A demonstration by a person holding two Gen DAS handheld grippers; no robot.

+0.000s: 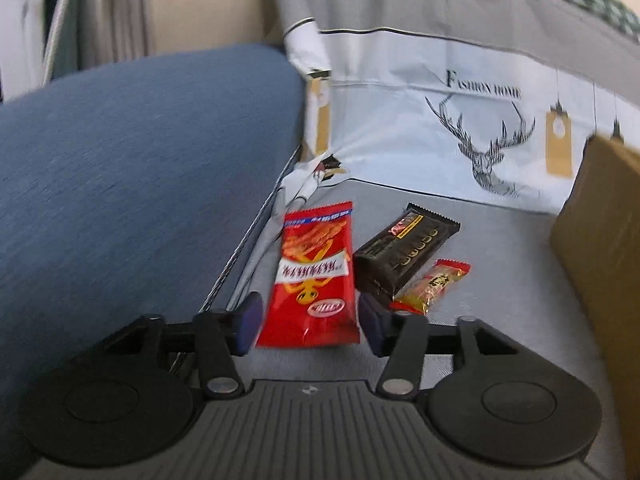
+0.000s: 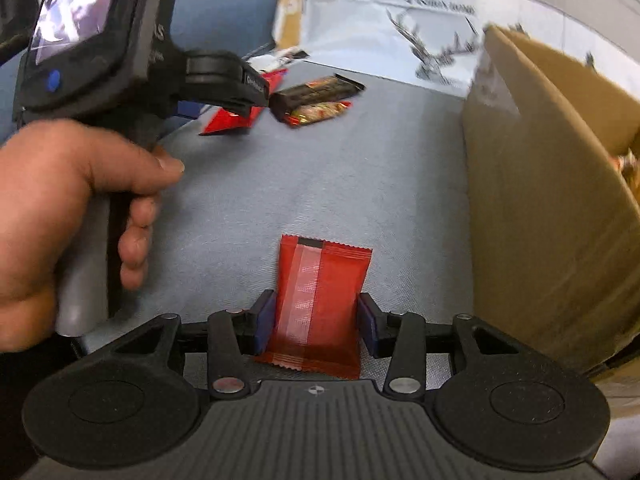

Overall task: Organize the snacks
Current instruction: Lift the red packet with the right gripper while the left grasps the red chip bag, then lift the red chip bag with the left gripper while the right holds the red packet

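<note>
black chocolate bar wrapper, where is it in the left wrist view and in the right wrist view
Left wrist view: black chocolate bar lies right of centre, beyond the right jaw, between the big red snack packet and the small red-gold candy.
Right wrist view: black chocolate bar sits far off at upper centre, just past the left gripper.
Shared landmark: the small red-gold candy touching the bar's side; also the cardboard box on the right.
</note>
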